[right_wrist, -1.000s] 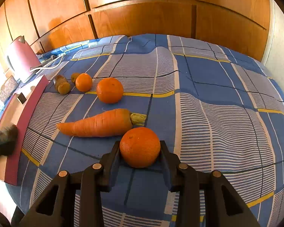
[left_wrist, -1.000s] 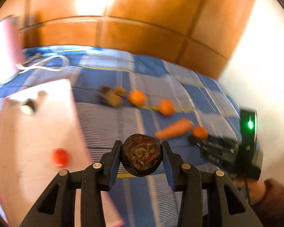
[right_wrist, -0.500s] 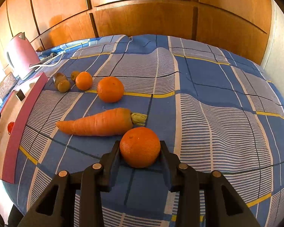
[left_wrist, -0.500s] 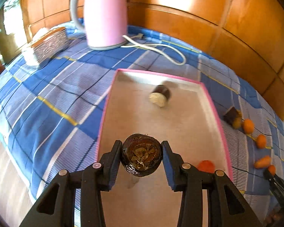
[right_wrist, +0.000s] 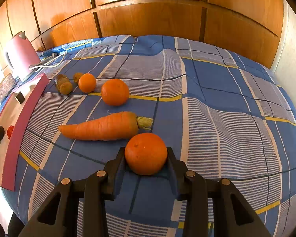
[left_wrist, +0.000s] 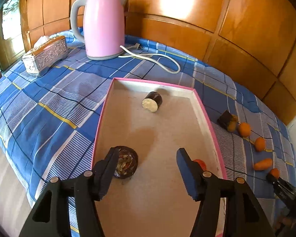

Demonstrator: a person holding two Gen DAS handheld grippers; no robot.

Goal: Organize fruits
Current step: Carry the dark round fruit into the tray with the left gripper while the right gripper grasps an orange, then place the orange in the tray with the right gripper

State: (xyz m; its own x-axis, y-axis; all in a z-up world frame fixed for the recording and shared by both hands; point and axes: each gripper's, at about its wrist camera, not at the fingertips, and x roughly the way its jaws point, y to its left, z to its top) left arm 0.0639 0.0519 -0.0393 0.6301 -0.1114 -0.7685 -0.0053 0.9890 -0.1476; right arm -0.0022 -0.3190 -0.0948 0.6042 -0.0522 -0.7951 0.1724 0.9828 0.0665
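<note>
Letting go of the dark round fruit [left_wrist: 126,162] looked like the step in hand. Sat on the floor of the pink-rimmed tray [left_wrist: 203,116], near its left rim, right against the inner face of one finger of the left gripper [left_wrist: 147,154] and well apart from the other. Was opening those fingers at that moment, so had no pinch on the fruit. Shared the tray with a small red fruit [left_wrist: 200,163], half hidden behind the other finger, and a dark cylinder with a pale end [left_wrist: 152,102] near the far wall.

Held an orange [right_wrist: 146,154] pinched between the fingers of the right gripper [right_wrist: 146,156], low over the blue checked cloth [right_wrist: 217,83], possibly resting on it; could not tell. Left on the cloth beside it: a carrot [right_wrist: 100,127], just beyond; a second orange [right_wrist: 114,92] and a smaller one [right_wrist: 86,83] farther off; and brownish fruits [right_wrist: 64,86] close to the tray's rim. Stood well behind the tray a pink kettle [left_wrist: 103,23] and a tissue box [left_wrist: 45,55].

Judged the sorting partly done. Next move probably called for drawing the left fingers straight back without rolling the dark fruit, then carrying the pinched orange over the rim into a bare part of the tray.
</note>
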